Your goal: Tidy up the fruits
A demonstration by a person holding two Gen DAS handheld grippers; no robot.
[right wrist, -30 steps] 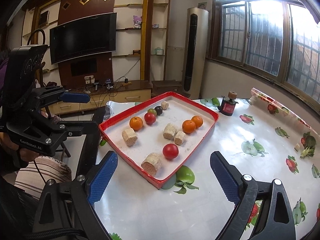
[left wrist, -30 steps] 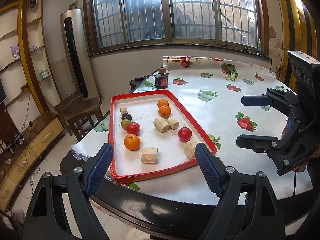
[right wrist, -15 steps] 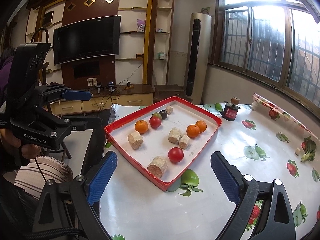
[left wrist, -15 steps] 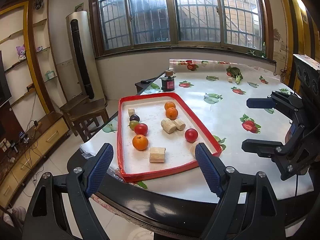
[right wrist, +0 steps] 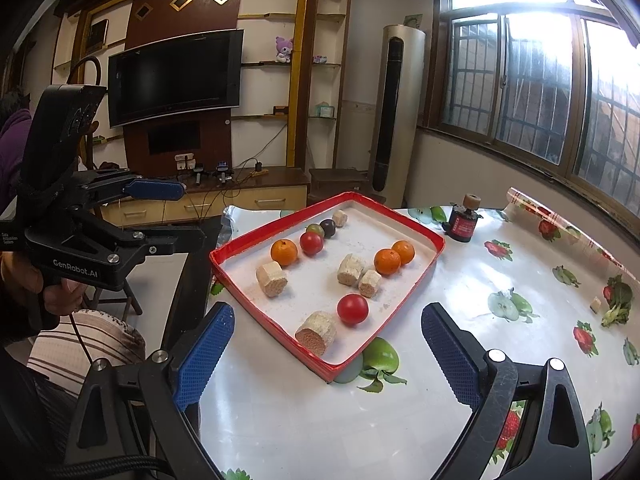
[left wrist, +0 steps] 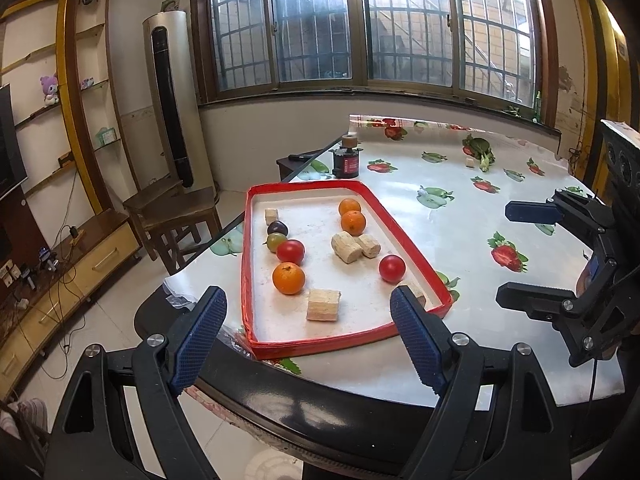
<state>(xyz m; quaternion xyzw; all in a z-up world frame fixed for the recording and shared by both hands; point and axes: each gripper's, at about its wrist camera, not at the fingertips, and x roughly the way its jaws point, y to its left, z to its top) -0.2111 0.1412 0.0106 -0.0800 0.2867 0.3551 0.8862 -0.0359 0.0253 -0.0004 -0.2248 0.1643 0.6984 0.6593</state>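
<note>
On the table (left wrist: 460,216), tray (left wrist: 400,216): three oranges, two tomatoes; both grippers wide, empty.

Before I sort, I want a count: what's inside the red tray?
Red tray holds three oranges, two tomatoes, a green and a dark fruit, and five tan chunks. Nothing visibly hidden.

Red tray (right wrist: 400,312) of oranges, tomatoes, cork-like blocks, right hand-held gripper (right wrist: 326,352) gaping, empty

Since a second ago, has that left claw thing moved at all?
Yes. The left gripper has drawn back from the red tray: the tray looks smaller and farther off, and more dark table edge shows below it.
</note>
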